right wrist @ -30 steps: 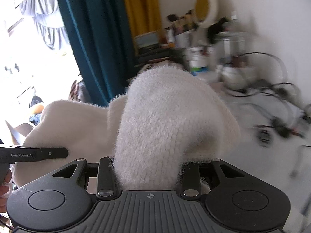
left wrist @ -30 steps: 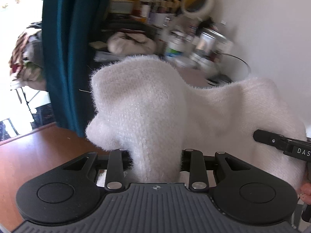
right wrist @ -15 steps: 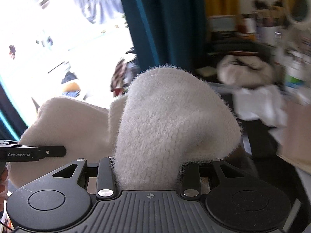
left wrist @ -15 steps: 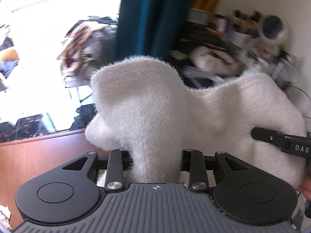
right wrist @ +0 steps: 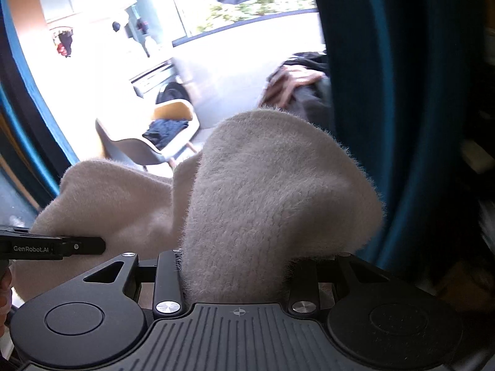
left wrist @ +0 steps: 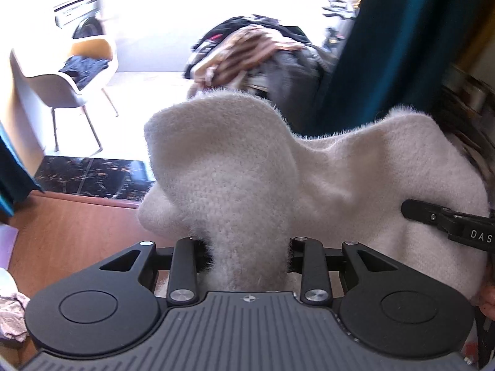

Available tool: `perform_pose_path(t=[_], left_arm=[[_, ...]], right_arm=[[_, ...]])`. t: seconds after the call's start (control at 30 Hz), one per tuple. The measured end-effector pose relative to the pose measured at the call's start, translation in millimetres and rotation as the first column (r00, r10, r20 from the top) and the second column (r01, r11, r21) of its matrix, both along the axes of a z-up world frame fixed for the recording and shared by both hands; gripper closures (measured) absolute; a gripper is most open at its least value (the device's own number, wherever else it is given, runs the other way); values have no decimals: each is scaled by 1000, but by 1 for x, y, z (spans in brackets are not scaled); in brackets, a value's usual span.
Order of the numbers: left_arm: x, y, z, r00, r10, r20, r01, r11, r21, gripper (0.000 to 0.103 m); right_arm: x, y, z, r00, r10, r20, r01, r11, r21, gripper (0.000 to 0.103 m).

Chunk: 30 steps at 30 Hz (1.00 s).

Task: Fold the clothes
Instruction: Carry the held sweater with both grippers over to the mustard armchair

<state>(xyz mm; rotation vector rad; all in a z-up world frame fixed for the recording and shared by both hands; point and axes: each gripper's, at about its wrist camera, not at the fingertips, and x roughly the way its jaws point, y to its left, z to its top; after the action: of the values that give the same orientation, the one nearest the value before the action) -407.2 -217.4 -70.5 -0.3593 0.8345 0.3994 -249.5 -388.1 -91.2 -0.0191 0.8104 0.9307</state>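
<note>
The fuzzy knit garment (left wrist: 247, 179) bunches up in front of the left gripper (left wrist: 249, 253), stretching right to the right gripper (left wrist: 445, 222). Behind it a chair (left wrist: 65, 80) stands left, a clothes heap (left wrist: 247, 52) centre, a curtain (left wrist: 386, 40) right. Clothing (left wrist: 83, 66) lies on the chair.

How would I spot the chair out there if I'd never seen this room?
Look past the edge of the teal curtain into the bright space beyond. Standing there is a shell chair on thin splayed legs, with a dark blue garment heaped on its seat. Its curved pale shell with an orange inner back sets it apart from the striped clothes pile nearer the curtain.
</note>
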Motion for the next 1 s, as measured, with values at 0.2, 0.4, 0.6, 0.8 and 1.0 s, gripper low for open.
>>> perform_pose_path(t=[0.2,0.4,0.6,0.8,1.0], left_arm=[[58,83,9,994,111,10,-111,994,-1,72],[105,158,11,985,170,35,-170,985,13,72],[154,252,1,985,165,45,-166,986,10,72],[203,358,-2,996,90,26,-89,996,-18,76],[256,440,-8,1000,-20,-4,20,1000,1,77]], right_arm=[[86,100,9,994,109,21,-109,994,2,70],[150,197,12,982,178,60,-177,984,-10,70],[204,305,3,982,173,78,-171,985,-33,70],[249,408,-8,996,73,44,-70,995,-65,70],[289,487,-19,999,-8,35,11,998,-63,70]])
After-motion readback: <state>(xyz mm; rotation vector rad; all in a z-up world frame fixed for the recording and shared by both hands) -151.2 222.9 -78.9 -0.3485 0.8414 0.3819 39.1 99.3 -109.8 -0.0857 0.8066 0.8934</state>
